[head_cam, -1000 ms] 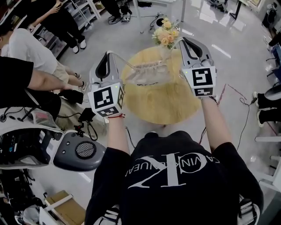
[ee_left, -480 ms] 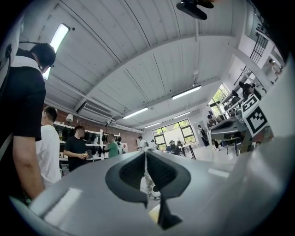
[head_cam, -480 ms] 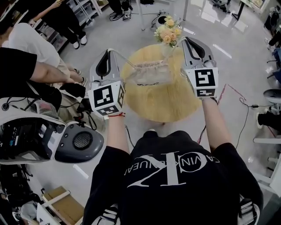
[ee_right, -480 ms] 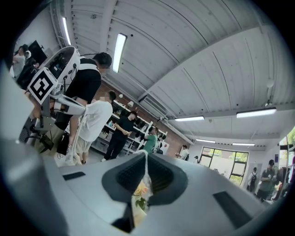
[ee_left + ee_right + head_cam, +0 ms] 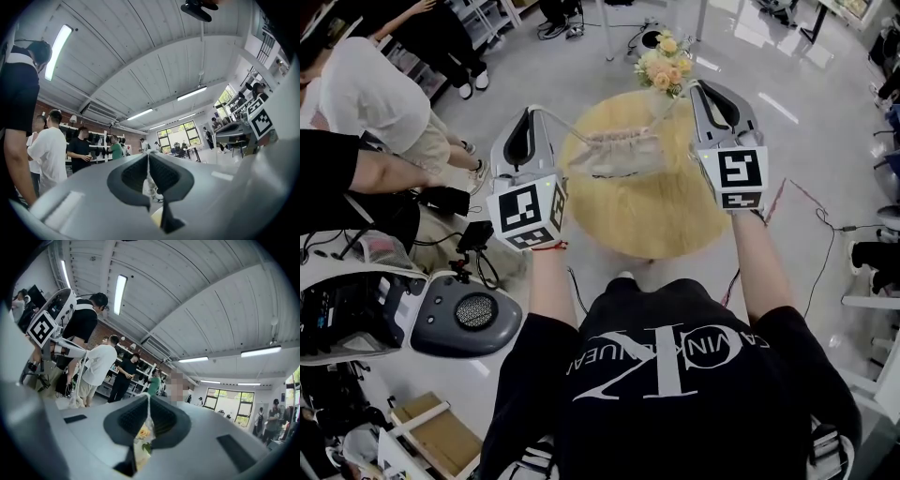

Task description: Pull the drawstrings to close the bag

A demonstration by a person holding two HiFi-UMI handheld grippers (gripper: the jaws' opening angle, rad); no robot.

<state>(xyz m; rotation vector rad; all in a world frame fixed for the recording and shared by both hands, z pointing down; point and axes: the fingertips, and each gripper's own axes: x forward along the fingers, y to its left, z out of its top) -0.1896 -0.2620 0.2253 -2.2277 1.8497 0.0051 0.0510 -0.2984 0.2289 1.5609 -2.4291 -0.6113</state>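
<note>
The bag [image 5: 617, 154] hung above the table [image 5: 647, 220], over its far half, with its top edge gathered. My left gripper [image 5: 533, 112], out past the table's left rim, was clenched on the left drawstring [image 5: 148, 165], its jaws pressed together with the white cord pinched between them. That cord ran straight to the bag. My right gripper [image 5: 703, 87], over the table's far right rim, was clamped on the right drawstring [image 5: 148, 404]. Flowers [image 5: 659, 67] stood at the table's far edge, just behind the bag. People [image 5: 366, 103] stood well off to the table's left.
</note>
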